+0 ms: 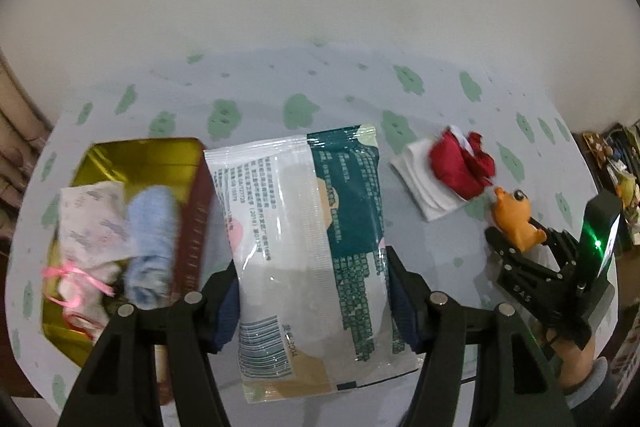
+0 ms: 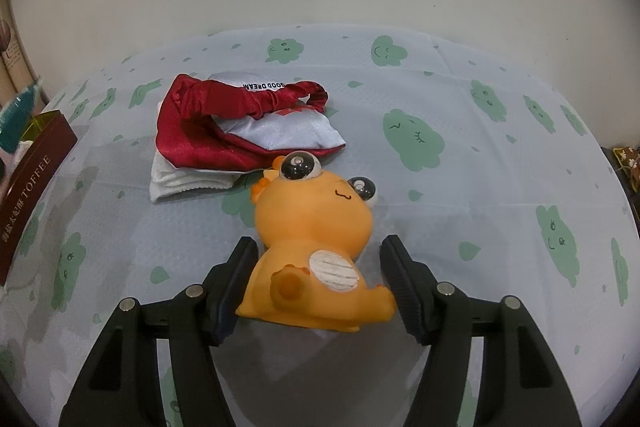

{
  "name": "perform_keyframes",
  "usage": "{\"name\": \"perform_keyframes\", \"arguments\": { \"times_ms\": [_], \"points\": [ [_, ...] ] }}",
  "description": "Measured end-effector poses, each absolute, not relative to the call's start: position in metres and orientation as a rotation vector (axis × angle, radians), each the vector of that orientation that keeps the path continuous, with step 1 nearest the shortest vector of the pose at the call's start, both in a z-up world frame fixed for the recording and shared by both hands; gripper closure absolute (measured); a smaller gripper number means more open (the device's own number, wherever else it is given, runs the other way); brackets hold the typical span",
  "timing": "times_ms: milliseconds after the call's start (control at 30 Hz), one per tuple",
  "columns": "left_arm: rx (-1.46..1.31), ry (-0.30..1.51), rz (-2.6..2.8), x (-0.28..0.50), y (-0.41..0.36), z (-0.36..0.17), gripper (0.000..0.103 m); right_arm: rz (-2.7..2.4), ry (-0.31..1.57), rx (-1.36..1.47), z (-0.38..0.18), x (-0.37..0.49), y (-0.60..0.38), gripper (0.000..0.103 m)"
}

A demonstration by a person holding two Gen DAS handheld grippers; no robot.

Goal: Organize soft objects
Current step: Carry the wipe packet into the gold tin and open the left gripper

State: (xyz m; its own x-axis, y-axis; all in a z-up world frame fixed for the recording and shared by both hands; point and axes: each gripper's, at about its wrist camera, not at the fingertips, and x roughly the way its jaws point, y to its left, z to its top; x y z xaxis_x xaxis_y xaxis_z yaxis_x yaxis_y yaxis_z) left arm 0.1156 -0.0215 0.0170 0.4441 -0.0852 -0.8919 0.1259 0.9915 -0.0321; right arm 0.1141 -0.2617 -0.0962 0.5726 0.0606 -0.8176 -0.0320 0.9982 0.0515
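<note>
My left gripper (image 1: 312, 263) is shut on a white and teal pack of wipes (image 1: 296, 227), its pads pressing both long edges, and the pack hangs just above the table. Left of it stands a tin box (image 1: 196, 211), gold inside and dark red outside, holding a rolled blue cloth (image 1: 152, 239) and a white pouch with a pink ribbon (image 1: 90, 227). My right gripper (image 2: 319, 247) is shut on an orange big-eyed squishy toy (image 2: 316, 219), low over the table. Beyond the toy a red and silver satin eye mask (image 2: 208, 131) lies on a folded white cloth (image 2: 180, 183).
The tablecloth (image 2: 480, 187) is pale blue with green cloud faces and ends at a plain wall. The tin's red side (image 2: 32, 179) stands at the right view's left edge. A person's hand (image 1: 576, 359) holds the right gripper (image 1: 516, 239). Clutter (image 1: 616, 163) lies off the table's right edge.
</note>
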Motion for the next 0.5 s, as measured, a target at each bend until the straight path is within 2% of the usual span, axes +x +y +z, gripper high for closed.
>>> {"name": "perform_keyframes", "arguments": {
  "times_ms": [500],
  "points": [
    [-0.017, 1.075, 0.101, 0.127, 0.104, 0.038, 0.039, 0.054, 0.96, 0.033, -0.096, 0.114, -0.262, 0.041]
  ]
}}
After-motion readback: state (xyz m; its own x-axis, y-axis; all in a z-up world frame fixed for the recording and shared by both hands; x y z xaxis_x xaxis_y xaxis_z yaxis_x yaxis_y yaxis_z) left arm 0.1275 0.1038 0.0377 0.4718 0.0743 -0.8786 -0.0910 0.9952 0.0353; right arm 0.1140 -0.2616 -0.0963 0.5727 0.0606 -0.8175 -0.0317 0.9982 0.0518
